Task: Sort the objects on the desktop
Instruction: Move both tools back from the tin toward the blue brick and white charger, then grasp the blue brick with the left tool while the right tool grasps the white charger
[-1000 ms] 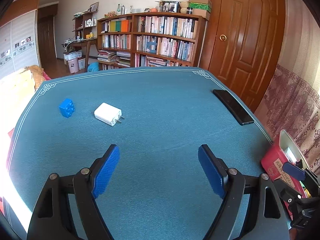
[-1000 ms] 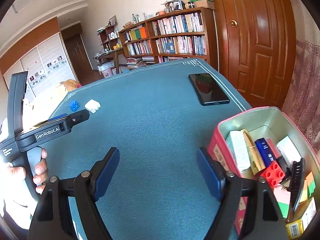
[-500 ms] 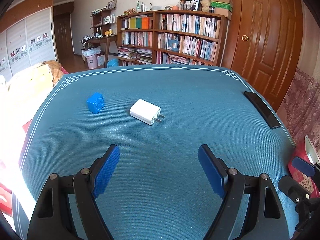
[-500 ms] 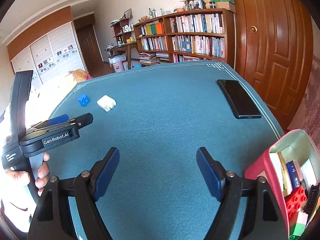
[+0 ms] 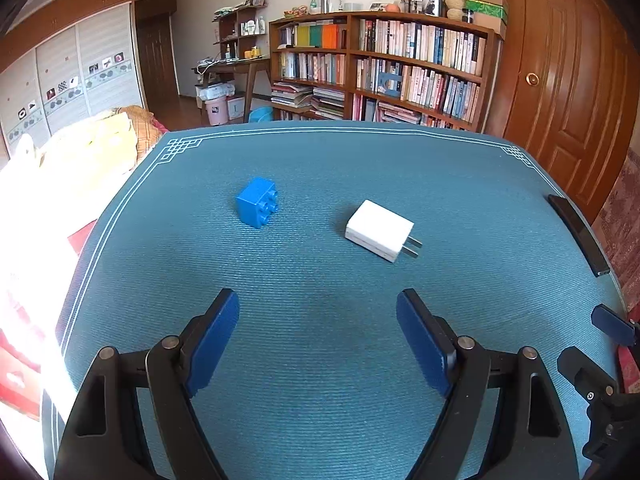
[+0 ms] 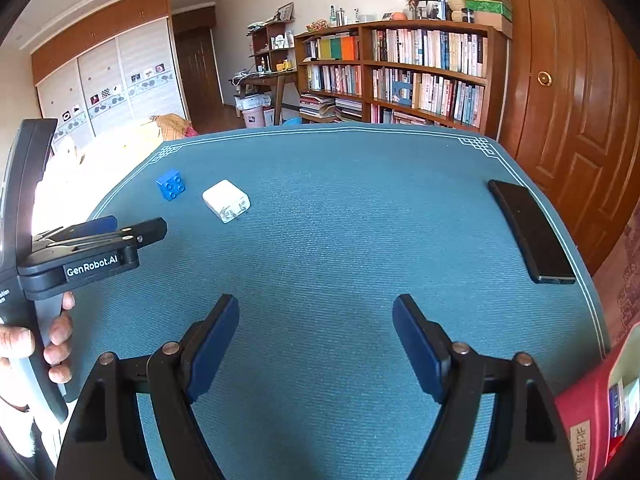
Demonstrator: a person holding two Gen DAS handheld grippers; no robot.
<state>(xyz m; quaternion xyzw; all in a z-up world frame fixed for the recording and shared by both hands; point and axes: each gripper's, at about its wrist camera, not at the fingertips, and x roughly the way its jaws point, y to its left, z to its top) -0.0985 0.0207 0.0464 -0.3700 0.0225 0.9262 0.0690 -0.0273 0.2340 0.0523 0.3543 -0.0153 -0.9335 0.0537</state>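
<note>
Left gripper (image 5: pixel 318 336), jaws apart and empty, has advanced toward the blue brick (image 5: pixel 257 202) and white charger (image 5: pixel 380 230) near the mat's (image 5: pixel 320 420) far-left corner, likely next pickups; right gripper (image 6: pixel 316 340), likewise spread, has swung off the red tin (image 6: pixel 592 420)

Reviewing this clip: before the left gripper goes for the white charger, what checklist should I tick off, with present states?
1. Left gripper open, nothing between its fingers: ok.
2. White charger unobstructed on the blue mat: ok.
3. Blue brick apart from the charger: ok.
4. Right gripper open, away from the charger: ok.
5. Red tin has room: cannot tell, mostly out of frame.
6. Black phone clear of the path: ok.
</note>
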